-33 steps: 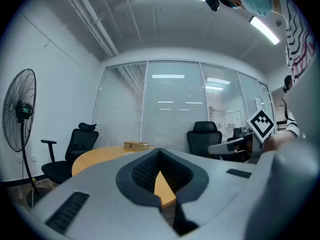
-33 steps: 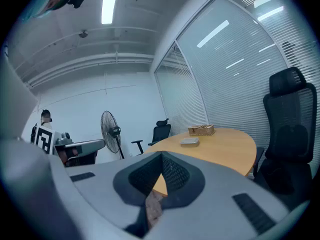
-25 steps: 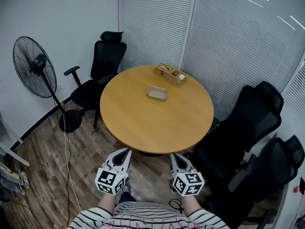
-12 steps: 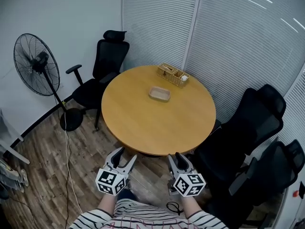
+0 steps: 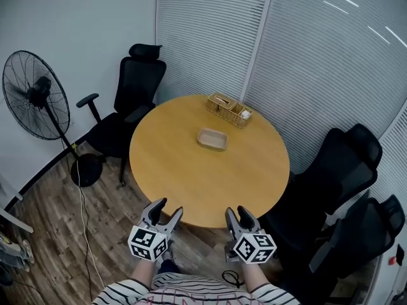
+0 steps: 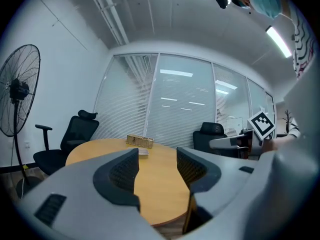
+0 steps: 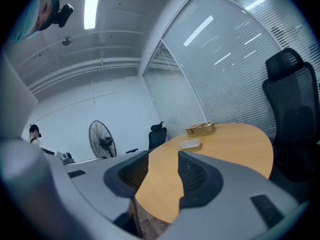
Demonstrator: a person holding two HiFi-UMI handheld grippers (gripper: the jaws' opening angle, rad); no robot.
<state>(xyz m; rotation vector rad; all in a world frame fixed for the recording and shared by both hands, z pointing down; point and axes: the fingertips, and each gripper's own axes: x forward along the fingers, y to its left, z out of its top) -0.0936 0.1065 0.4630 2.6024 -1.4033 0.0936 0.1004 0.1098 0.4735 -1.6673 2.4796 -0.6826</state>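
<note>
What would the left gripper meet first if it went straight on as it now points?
The left gripper, jaws open and empty, would probably meet the near edge of the round table first. If it rides above the top, the shallow tray is next; height is unclear.

Round light-wood table [image 5: 184, 183], top level. Small shallow beige tray [image 5: 212, 139] lies flat just past its middle. Wicker basket [image 5: 229, 110] stands at the far edge, near the tray.
</note>
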